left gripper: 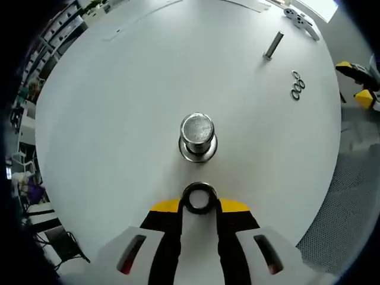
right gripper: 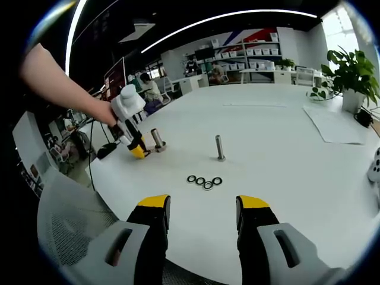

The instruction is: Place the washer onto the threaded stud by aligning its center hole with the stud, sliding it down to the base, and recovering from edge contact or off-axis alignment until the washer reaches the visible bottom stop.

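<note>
On the large round white table (left gripper: 107, 119), the approach step is judged to be in hand: the left tool (left gripper: 199, 205) is closed on a dark metal ring washer (left gripper: 199, 198), which is held just short of the thick upright steel stud (left gripper: 198, 135) with its flanged base. The next move calls for the washer's hole to be centred over the stud top and lowered squarely. The right tool (right gripper: 203, 211) is held wide open and empty, near four spare black washers (right gripper: 204, 180).

The left gripper view looks steeply down at the table (left gripper: 119, 107), close above the threaded stud (left gripper: 198, 138). The right gripper view faces across the table (right gripper: 285, 148) from its edge, farther off; both share the stud (right gripper: 158, 140) and spare washers (right gripper: 204, 181)
</note>
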The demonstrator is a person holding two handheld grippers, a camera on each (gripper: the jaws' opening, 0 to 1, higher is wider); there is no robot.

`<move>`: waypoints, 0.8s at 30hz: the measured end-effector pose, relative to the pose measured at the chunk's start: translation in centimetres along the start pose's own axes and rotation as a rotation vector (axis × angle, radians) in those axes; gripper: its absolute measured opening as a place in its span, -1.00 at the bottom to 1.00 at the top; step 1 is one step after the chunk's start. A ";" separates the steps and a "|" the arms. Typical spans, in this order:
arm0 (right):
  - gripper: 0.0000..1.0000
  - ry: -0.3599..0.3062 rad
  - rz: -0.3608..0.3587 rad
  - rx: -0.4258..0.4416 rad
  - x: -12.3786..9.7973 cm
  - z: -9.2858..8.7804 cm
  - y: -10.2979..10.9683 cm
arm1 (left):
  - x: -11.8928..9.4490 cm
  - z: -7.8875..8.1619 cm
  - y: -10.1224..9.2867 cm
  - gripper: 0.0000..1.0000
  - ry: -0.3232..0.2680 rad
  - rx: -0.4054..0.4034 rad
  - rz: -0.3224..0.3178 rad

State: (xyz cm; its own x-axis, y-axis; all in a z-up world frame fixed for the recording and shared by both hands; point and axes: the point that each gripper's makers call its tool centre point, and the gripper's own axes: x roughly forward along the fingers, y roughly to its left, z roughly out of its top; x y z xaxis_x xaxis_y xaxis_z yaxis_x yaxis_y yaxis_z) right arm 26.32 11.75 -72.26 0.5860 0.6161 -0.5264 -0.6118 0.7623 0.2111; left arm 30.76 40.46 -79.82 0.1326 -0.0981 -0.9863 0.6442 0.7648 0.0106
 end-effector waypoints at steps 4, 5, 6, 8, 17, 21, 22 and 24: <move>-0.05 0.003 0.000 0.002 0.0 -0.1 0.0 | 0.0 0.0 0.1 -0.57 -0.029 -0.048 -0.004; -0.05 0.003 0.000 0.001 0.1 -0.1 0.0 | 0.0 0.0 0.1 -0.55 -0.031 -0.053 -0.008; -0.05 0.004 0.001 0.000 0.0 -0.1 0.0 | 0.1 0.1 0.0 -0.53 -0.031 -0.055 -0.012; -0.05 0.003 0.000 -0.001 0.0 -0.1 0.0 | 0.1 0.1 -0.2 -0.50 -0.028 -0.083 -0.007; -0.05 0.002 -0.002 0.000 0.0 -0.1 0.0 | 0.0 0.2 -0.2 -0.51 -0.025 -0.130 0.009; -0.05 0.000 -0.004 0.001 0.0 0.0 -0.1 | 0.0 0.3 0.1 -0.58 -0.024 -0.159 0.013; -0.05 0.001 -0.005 0.000 0.0 -0.1 -0.1 | 0.1 0.4 0.1 -0.58 -0.017 -0.151 0.014; -0.05 0.001 -0.005 0.001 0.0 0.0 -0.1 | 0.1 0.4 0.0 -0.59 -0.008 -0.150 0.016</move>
State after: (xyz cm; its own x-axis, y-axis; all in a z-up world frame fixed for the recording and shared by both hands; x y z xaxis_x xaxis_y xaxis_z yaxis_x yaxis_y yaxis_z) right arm 26.33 11.66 -72.31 0.5885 0.6119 -0.5284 -0.6084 0.7656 0.2090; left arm 31.06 40.19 -79.81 0.1479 -0.0898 -0.9849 0.5224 0.8527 0.0007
